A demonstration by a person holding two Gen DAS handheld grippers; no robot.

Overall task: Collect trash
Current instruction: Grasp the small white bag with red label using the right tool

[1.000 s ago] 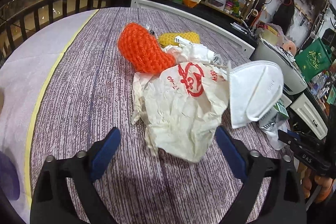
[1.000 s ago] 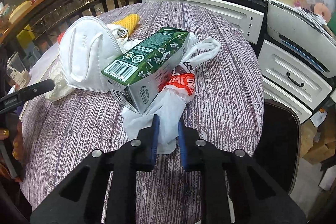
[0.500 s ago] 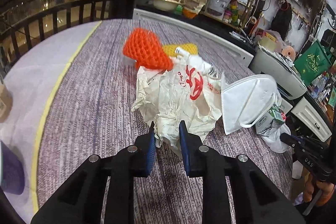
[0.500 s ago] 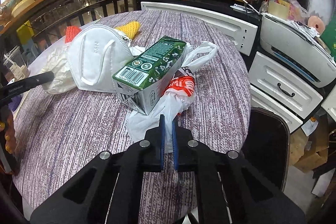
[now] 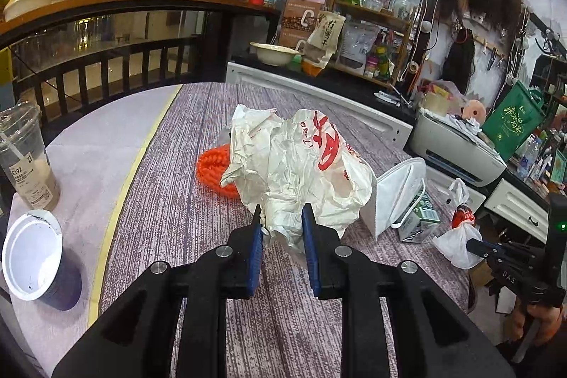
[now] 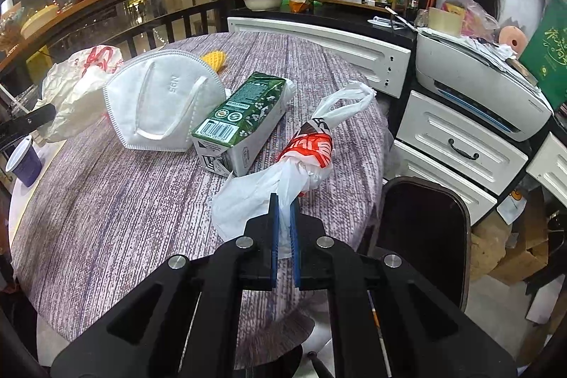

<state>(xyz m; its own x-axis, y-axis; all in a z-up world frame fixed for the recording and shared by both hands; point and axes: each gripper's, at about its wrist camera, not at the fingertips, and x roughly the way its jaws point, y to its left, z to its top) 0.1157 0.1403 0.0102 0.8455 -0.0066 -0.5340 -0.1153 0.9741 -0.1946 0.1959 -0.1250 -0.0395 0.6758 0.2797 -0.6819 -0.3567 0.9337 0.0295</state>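
Left gripper (image 5: 280,218) pointed down-forward, blue pads clamped on crumpled paper bag (image 5: 301,165). Right gripper (image 6: 283,211) angled down, pads pinched tight on white plastic bag (image 6: 276,179).

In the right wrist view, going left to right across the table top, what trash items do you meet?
Crumpled paper bag → white N95 mask → green carton → knotted plastic bag, pinched in the right gripper. The small yellow net behind the mask is left out.
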